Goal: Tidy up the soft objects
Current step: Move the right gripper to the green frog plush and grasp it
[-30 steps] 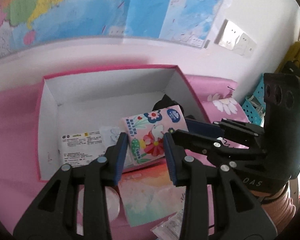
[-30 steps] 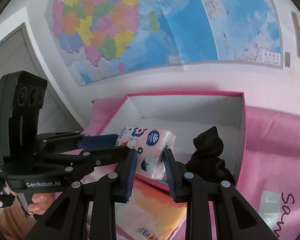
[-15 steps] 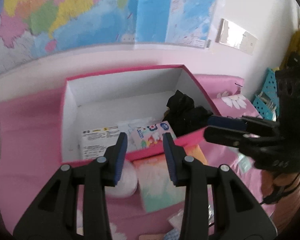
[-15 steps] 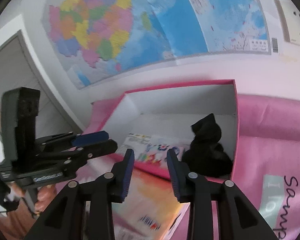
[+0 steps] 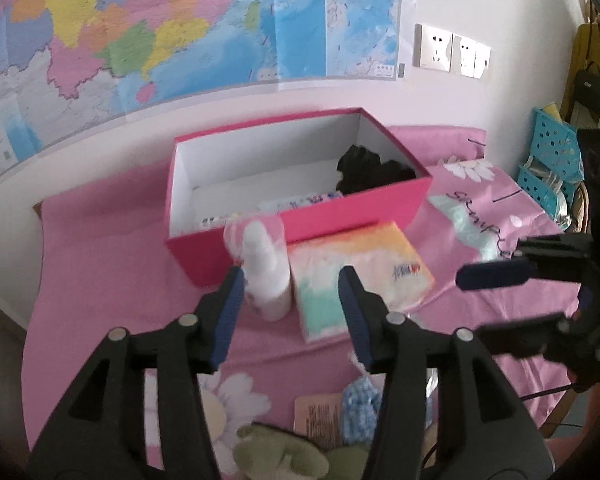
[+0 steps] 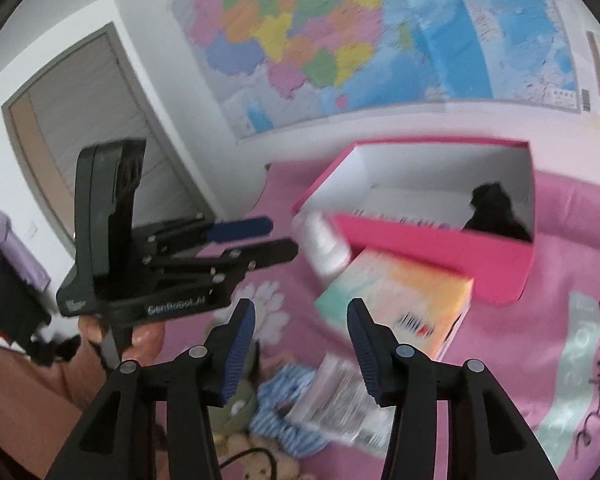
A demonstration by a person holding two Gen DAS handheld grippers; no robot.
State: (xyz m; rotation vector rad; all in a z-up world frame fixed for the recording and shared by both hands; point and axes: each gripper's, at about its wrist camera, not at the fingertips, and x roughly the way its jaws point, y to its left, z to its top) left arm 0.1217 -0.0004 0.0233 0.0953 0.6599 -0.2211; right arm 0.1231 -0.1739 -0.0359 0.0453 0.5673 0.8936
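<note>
The left gripper (image 5: 290, 312) points forward and down, jaws opening, nothing between them. The right gripper (image 6: 300, 342) beside it does likewise, also empty.

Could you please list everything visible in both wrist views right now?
box: one, pink, open, on the bedspread.
black cloth: one, inside the box.
floral pack: one, inside the box, mostly hidden.
pastel tissue pack: one, in front of the box.
white roll: one, beside that pack.
blue-white cloth: one, near edge.
green plush: one, near edge.
map: one, on the wall.
left gripper: opening, empty.
right gripper: opening, empty.
</note>
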